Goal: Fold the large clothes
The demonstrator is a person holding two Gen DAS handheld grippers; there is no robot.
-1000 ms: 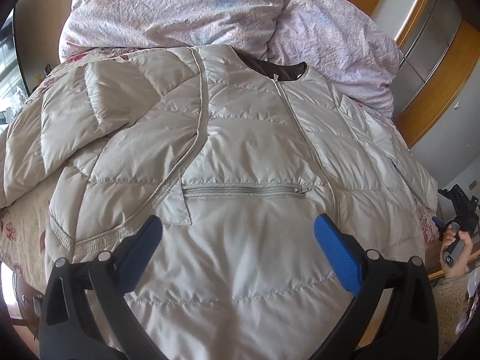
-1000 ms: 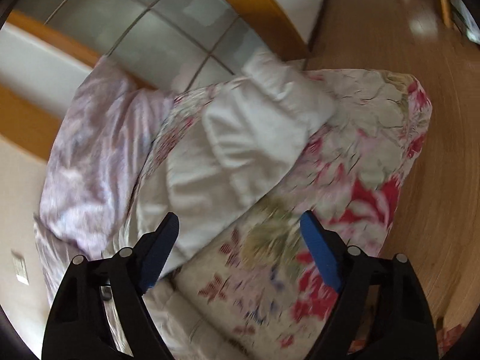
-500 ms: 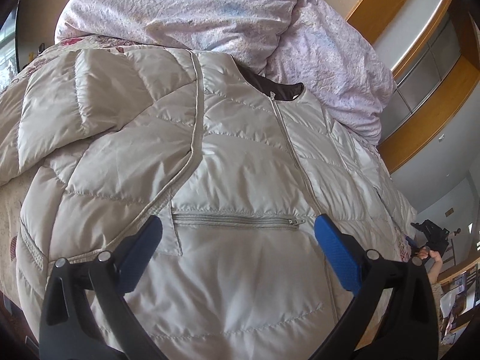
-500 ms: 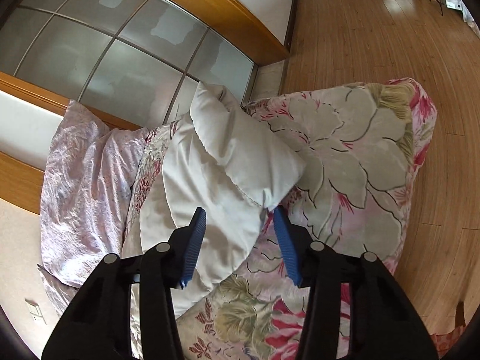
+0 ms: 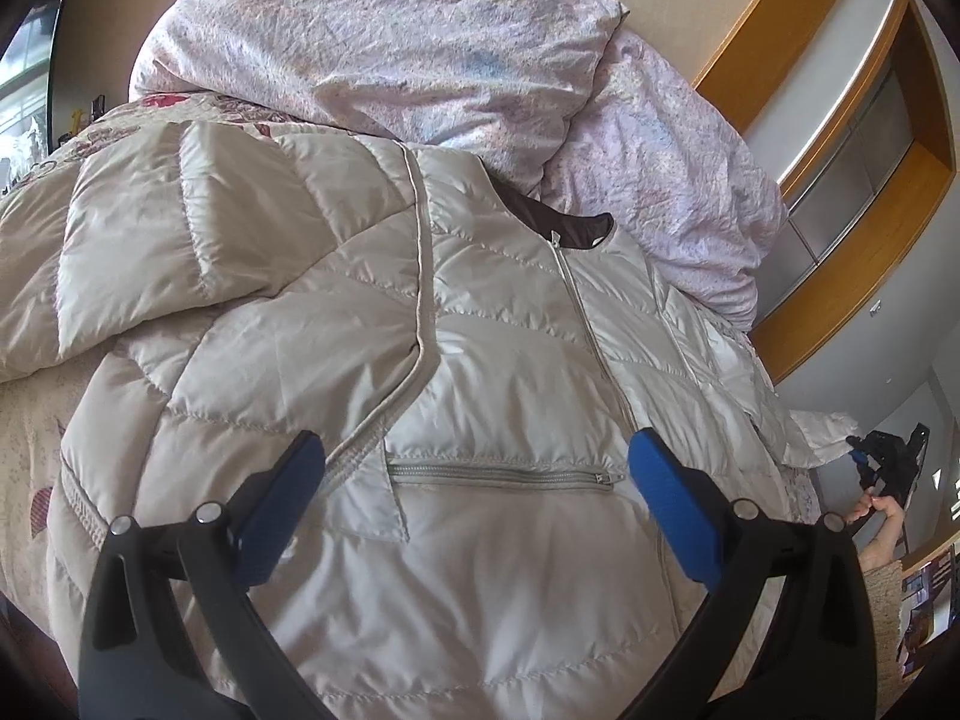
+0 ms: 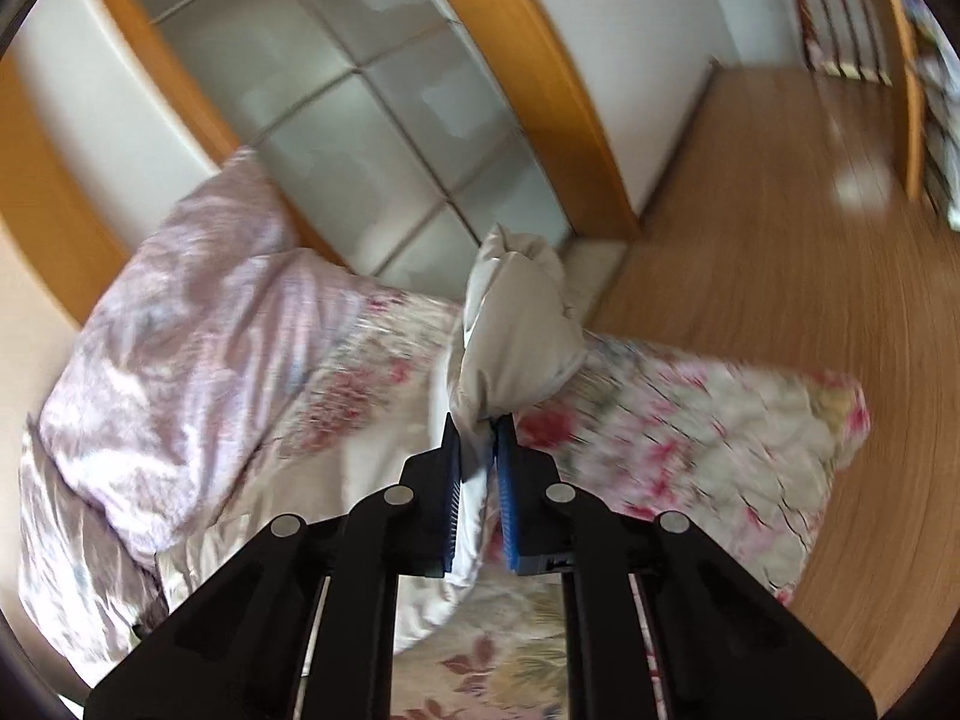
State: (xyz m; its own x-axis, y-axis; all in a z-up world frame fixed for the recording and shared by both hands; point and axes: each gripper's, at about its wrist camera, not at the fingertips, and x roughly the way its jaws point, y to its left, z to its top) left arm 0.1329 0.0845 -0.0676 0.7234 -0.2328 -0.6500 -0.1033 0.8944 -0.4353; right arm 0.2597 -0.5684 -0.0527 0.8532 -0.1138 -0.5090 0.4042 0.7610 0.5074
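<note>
So right gripper [image 6: 478,426] is clamped on the jacket [image 5: 480,396] sleeve [image 6: 516,348]; left gripper [image 5: 474,468] hovers spread above the jacket.

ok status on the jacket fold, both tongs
Right tongs shut on jacket sleeve, sleeve off the bed. Left tongs open over jacket front, gripping nothing. Pillows past the collar, not in the way.

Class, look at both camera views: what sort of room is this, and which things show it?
Most likely a bedroom at home. A bed with a floral quilt and crumpled pink pillows carries a padded beige jacket; beside it are frosted sliding doors in wooden frames and a wooden floor.
</note>
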